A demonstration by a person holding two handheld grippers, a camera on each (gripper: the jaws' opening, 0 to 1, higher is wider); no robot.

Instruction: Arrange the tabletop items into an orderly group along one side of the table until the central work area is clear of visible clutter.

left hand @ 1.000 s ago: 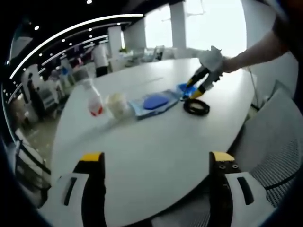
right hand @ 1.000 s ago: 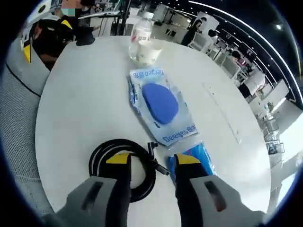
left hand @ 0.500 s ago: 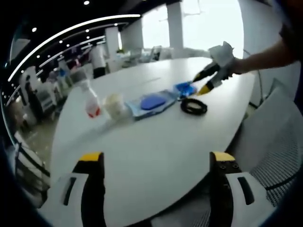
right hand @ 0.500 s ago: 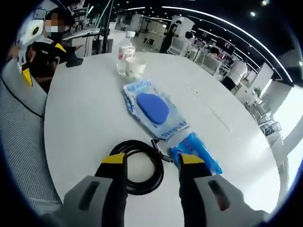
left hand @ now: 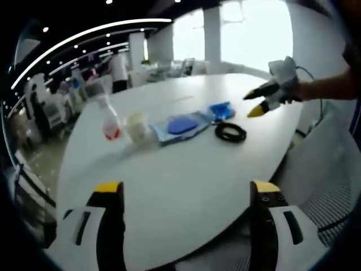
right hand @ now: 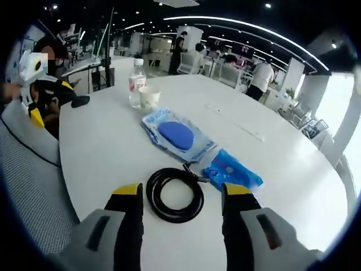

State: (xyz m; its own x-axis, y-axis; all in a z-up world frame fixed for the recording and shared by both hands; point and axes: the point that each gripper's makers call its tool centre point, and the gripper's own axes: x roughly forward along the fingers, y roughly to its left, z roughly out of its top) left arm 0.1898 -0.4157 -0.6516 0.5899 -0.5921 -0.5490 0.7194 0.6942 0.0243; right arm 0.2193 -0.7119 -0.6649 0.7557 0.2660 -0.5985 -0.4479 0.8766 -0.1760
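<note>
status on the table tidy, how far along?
Done: clear plastic bottle, paper cup, blue-printed packet, small blue bag and coiled black cable sit in a rough line. In hand: nothing; right gripper and left gripper open. Left: shifting them aside.

Right gripper view: bottle (right hand: 135,82), cup (right hand: 149,97) farthest; pouch (right hand: 176,135) nearer; packet (right hand: 232,171) beside cable coil (right hand: 174,195), nearest.

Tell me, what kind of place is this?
Probably a big open office: a large round white table, mesh office chairs, rows of desks with people behind, and long strip lights overhead.
</note>
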